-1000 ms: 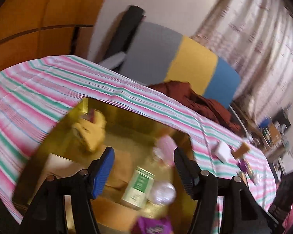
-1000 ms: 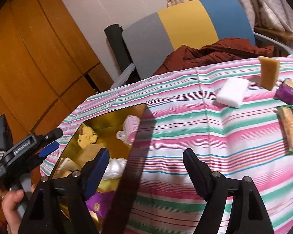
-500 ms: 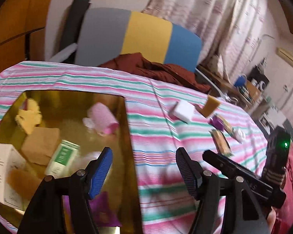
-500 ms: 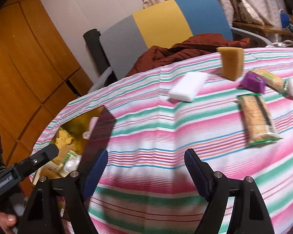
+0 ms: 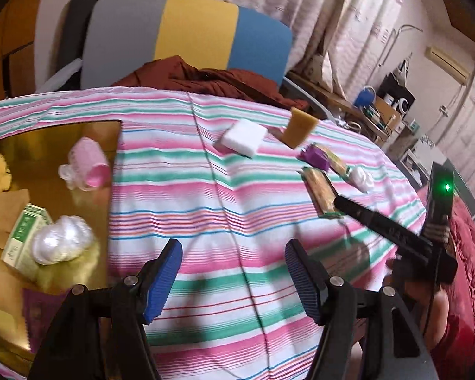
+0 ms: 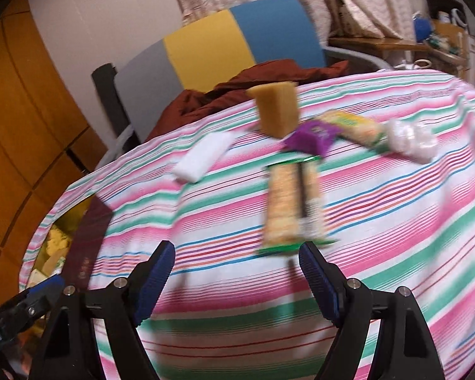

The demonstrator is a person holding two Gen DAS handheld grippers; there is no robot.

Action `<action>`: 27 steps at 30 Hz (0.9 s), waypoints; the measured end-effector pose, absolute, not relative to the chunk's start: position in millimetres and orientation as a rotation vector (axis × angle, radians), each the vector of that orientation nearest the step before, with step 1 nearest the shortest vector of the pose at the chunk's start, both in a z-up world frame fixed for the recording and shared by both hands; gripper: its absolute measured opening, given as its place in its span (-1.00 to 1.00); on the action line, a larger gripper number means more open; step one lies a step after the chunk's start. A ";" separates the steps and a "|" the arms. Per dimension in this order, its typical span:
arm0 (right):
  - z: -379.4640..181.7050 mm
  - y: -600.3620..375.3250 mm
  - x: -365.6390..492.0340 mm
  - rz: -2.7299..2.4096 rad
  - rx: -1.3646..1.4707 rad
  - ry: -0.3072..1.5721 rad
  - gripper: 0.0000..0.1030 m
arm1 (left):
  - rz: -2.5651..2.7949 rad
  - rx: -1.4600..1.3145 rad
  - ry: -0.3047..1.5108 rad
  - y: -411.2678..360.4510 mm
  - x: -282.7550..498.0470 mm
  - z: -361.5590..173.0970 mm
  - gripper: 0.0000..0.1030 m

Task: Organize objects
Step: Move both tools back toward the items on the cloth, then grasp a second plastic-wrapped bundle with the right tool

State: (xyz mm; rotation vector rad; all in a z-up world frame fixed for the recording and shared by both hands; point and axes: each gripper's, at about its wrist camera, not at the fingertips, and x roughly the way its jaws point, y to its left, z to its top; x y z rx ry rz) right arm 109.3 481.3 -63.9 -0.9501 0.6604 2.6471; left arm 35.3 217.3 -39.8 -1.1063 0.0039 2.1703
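My left gripper (image 5: 232, 248) is open and empty over the striped tablecloth (image 5: 237, 196), just right of the gold box (image 5: 47, 133). The box holds a pink roll (image 5: 88, 161), a green-white carton (image 5: 25, 231), a white plastic bundle (image 5: 63, 240) and more. My right gripper (image 6: 236, 253) is open and empty too, with a cracker pack (image 6: 293, 205) lying just beyond its right finger. Farther back lie a white foam block (image 6: 204, 156), a tan sponge (image 6: 277, 110) standing on edge, a purple packet (image 6: 310, 136), a second cracker pack (image 6: 354, 126) and a white wrapped bundle (image 6: 411, 139).
A grey, yellow and blue chair (image 5: 190, 34) with a dark red garment (image 5: 212, 79) stands behind the table. Curtains and a cluttered desk (image 5: 376, 110) are at the back right. A red cushion (image 5: 471, 269) lies off the table's right edge.
Both views have swung right, away from the gold box and over the striped cloth. The loose items now lie nearer to the right gripper. The left jaws stand slightly wider.
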 end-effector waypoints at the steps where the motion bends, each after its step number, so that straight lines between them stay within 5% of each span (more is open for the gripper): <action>1: -63.8 490.1 111.5 2.636 -0.941 0.639 0.60 | 2.161 -1.114 0.011 221.5 35.8 -41.7 0.33; 11: -56.7 594.0 114.9 2.475 -0.866 0.475 0.80 | 2.098 -1.166 0.058 250.0 45.5 -54.5 0.33; 22: -70.6 652.7 72.3 2.373 -0.895 0.473 0.81 | 2.071 -1.190 0.113 268.5 52.7 -60.0 0.33; 27: -82.8 662.3 62.2 2.361 -0.960 0.518 0.53 | 2.050 -1.187 0.125 284.4 50.7 -57.6 0.33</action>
